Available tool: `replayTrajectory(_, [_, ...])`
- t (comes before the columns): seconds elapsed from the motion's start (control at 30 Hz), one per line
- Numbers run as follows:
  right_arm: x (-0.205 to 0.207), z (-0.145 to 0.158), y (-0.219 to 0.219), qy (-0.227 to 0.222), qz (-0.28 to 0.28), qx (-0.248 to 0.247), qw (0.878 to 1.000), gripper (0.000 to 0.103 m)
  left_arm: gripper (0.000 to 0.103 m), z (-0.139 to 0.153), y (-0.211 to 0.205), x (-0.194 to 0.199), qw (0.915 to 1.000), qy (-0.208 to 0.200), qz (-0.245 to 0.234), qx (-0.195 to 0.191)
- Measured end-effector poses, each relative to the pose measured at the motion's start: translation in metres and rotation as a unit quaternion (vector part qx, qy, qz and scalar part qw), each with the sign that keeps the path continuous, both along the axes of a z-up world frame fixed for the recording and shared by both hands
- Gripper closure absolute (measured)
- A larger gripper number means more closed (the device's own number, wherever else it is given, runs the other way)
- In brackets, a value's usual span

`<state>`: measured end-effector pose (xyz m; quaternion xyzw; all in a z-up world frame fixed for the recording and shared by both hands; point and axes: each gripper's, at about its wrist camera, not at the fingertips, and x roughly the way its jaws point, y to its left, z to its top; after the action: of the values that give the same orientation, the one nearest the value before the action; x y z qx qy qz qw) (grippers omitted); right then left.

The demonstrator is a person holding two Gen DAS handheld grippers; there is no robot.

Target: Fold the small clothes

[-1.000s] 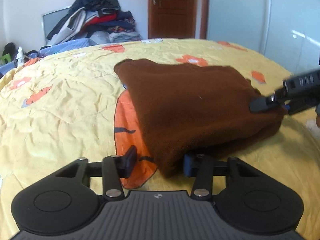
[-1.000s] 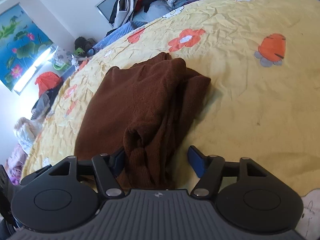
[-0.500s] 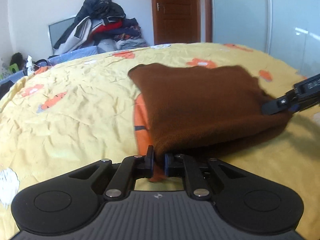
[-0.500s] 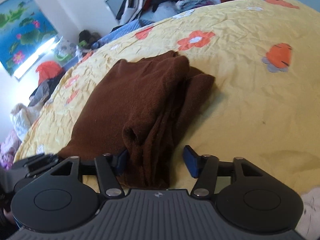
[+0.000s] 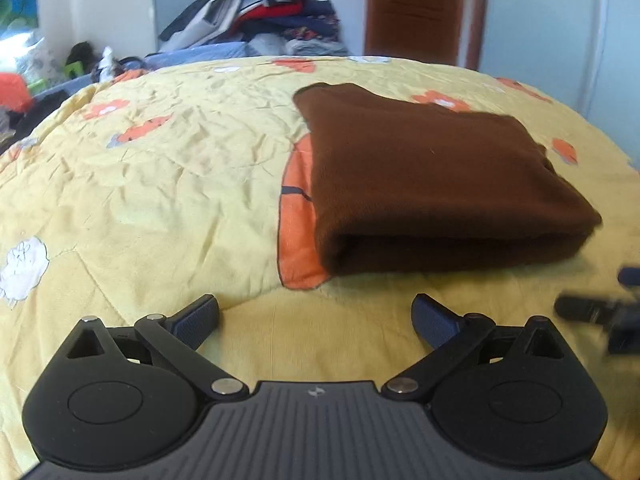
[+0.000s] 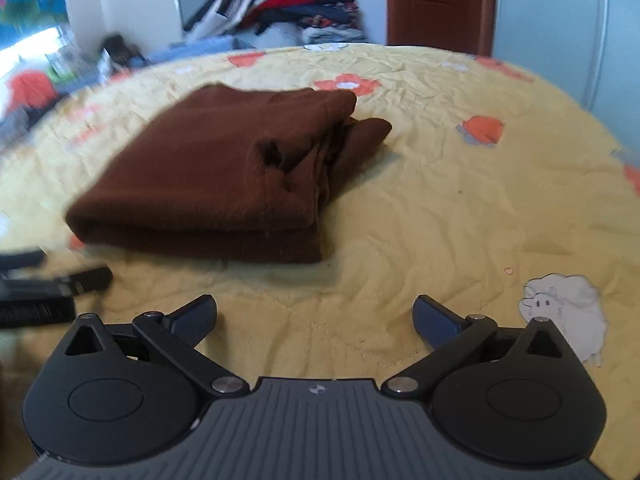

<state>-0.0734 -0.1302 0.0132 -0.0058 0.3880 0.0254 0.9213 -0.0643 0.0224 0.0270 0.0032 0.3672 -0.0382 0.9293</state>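
at frame edge, right tool (image 5: 600, 312) blurred, partly cut off.

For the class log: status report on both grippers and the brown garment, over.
Left gripper and right gripper open, empty, jaws just opened. Folded brown fleece garment lying free on yellow patterned bedspread. Nothing obstructing.

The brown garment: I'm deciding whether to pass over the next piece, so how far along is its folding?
Done: the brown garment lies folded on the yellow bedspread. In hand: nothing; the left gripper and right gripper have just opened, empty. Left: its loose side layers look uneven.
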Motion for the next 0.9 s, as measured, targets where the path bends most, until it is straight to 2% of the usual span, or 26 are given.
replayTrajectory(0.03, [-0.002, -0.002, 0.006, -0.008, -0.003, -0.017, 1.000, 0.000, 0.000, 0.000, -0.001, 0.001, 1.0000, -0.002, 0.005, 0.003])
replayTrajectory(0.17, [-0.006, -0.008, 0.009, -0.024, -0.020, -0.008, 0.999, 0.000, 0.000, -0.002, 0.000, -0.001, 0.9999, -0.007, 0.009, 0.001])
replayTrajectory(0.27, [-0.011, -0.014, 0.011, -0.054, -0.023, -0.008, 0.998, 0.000, 0.000, -0.002, 0.001, -0.004, 0.9999, -0.010, 0.008, -0.001])
replayTrajectory(0.9, [-0.012, -0.012, 0.012, -0.056, -0.023, -0.007, 0.998, 0.000, 0.000, -0.003, -0.002, -0.007, 0.9998, -0.016, 0.012, 0.003])
